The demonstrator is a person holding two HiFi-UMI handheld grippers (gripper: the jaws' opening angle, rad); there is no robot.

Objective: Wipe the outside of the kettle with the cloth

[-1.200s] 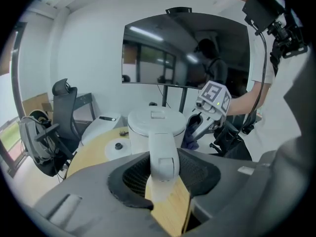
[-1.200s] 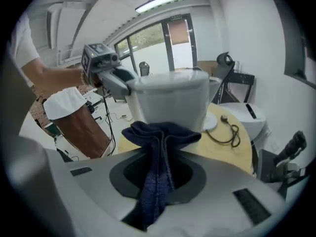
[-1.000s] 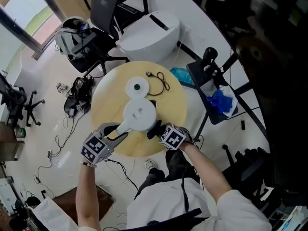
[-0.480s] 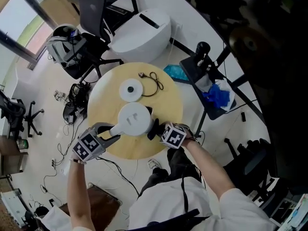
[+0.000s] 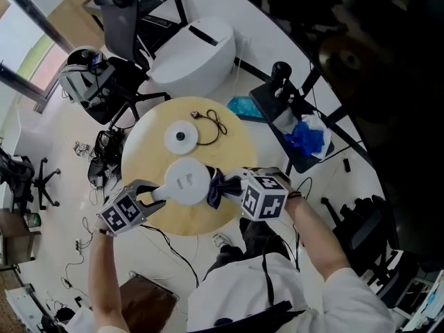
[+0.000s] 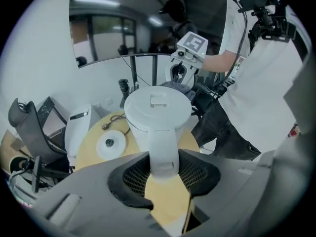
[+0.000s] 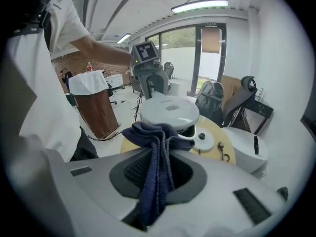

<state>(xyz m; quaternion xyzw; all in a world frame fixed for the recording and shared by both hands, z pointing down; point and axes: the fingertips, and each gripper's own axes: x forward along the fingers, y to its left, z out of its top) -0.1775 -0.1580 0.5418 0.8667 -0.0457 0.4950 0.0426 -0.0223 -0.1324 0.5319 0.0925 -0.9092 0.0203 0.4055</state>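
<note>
The left hand-held gripper (image 5: 154,191) grasps the handle (image 6: 163,152) of the white kettle (image 5: 186,180) at the near edge of the round surface (image 5: 239,144). The right hand-held gripper (image 5: 229,184) is clenched on the dark blue cloth (image 5: 216,186), which appears to touch the kettle's upper side.

I see a white kettle (image 5: 186,181), a dark blue cloth (image 5: 216,186) and a pale yellow table (image 5: 232,151). My left gripper (image 5: 154,193) and right gripper (image 5: 232,184) are grey with black meshed pads (image 6: 131,174), their cubes (image 5: 263,198) patterned in black-and-white squares. The kettle base (image 5: 180,136) is white, dark-centred
</note>
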